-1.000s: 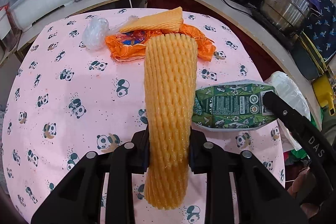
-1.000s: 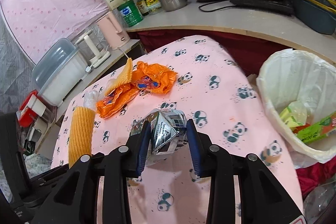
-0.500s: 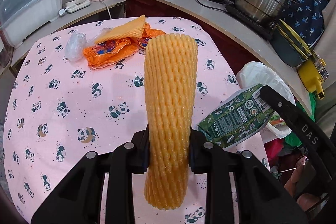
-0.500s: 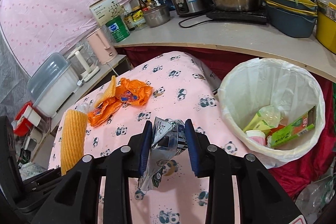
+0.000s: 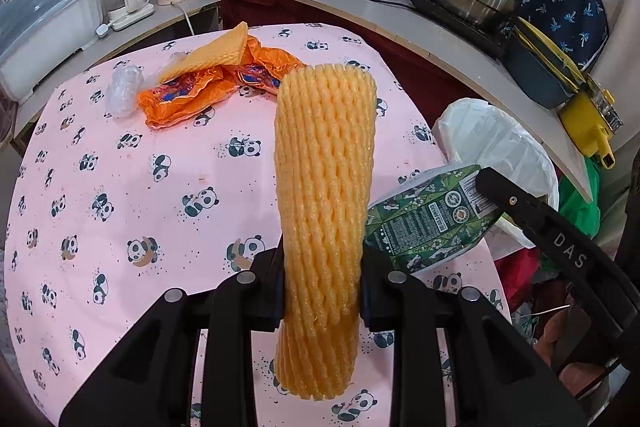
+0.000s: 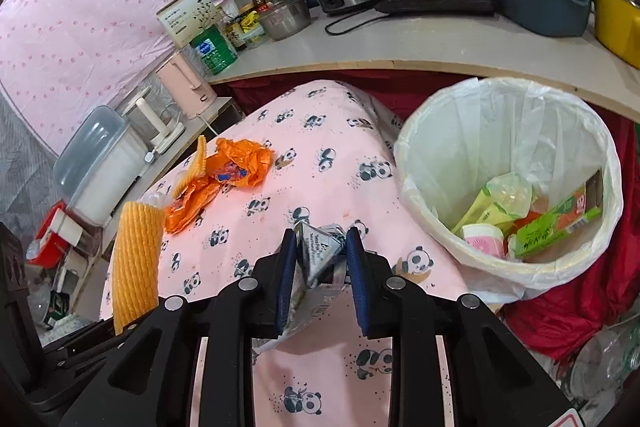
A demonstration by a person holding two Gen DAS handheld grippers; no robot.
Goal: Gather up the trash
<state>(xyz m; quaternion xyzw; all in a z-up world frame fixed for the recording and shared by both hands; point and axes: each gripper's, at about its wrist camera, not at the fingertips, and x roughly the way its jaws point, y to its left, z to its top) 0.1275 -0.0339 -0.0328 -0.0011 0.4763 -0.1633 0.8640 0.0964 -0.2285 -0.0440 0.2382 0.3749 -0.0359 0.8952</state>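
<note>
My left gripper point(image 5: 322, 291) has its fingers pinching the orange foam net sleeve point(image 5: 325, 211) around its lower part; the sleeve stands upright and hides the middle of the desk point(image 5: 120, 195) behind it, and its bottom end hangs below the fingers. My right gripper point(image 6: 320, 267) has its blue-padded fingers pinching a crumpled green snack bag point(image 6: 316, 259); from that wrist I see only the bag's silvery folded end, so its print is hard to read. The left wrist view shows what that one cannot — the bag's green printed face point(image 5: 432, 219), partly covered by the right gripper's black arm.

The trash bin point(image 6: 472, 255) with its white liner stands just off the desk's right edge, mouth open, with cartons and wrappers lying at the bottom. The snack bag is over the desk near that edge, not yet over the bin's rim. In the left view the bin point(image 5: 492, 139) is mostly hidden behind the bag and gripper.

At the desk's far left corner lie orange wrappers point(image 5: 208, 91), a flat foam net piece point(image 5: 216, 53) leaning on them, and a clear crumpled plastic point(image 5: 124, 95) beside — small and half hidden in the right view. The near half of the desk lies bare.
</note>
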